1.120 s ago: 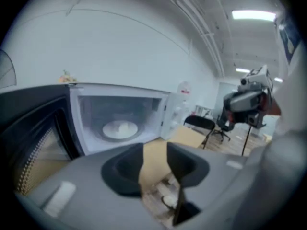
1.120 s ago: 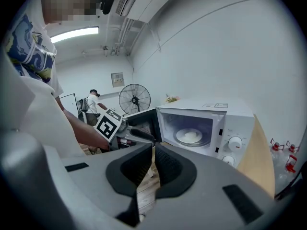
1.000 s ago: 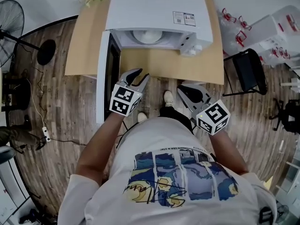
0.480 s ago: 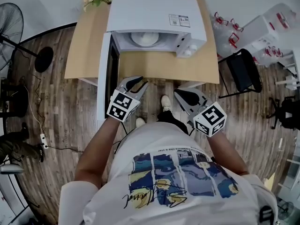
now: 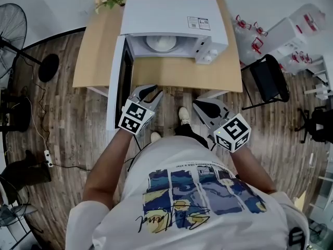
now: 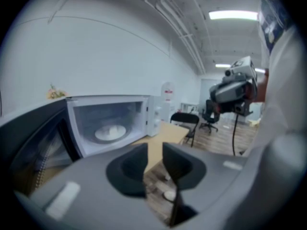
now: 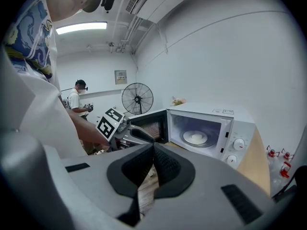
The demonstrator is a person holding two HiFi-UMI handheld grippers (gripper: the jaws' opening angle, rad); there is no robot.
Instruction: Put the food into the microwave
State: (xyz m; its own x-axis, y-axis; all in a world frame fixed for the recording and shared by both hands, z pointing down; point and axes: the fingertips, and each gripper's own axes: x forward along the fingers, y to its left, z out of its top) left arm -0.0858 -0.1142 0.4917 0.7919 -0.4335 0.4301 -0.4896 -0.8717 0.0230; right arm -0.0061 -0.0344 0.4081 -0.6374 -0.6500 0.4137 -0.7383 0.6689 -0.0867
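Empty left tongs (image 6: 154, 151) closing

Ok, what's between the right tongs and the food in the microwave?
Just bare wooden tabletop in front of the open microwave, between the right tongs and the plate of food, as the head view shows.

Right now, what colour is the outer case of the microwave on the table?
White. The microwave shows this best in the head view, which looks down on its top.
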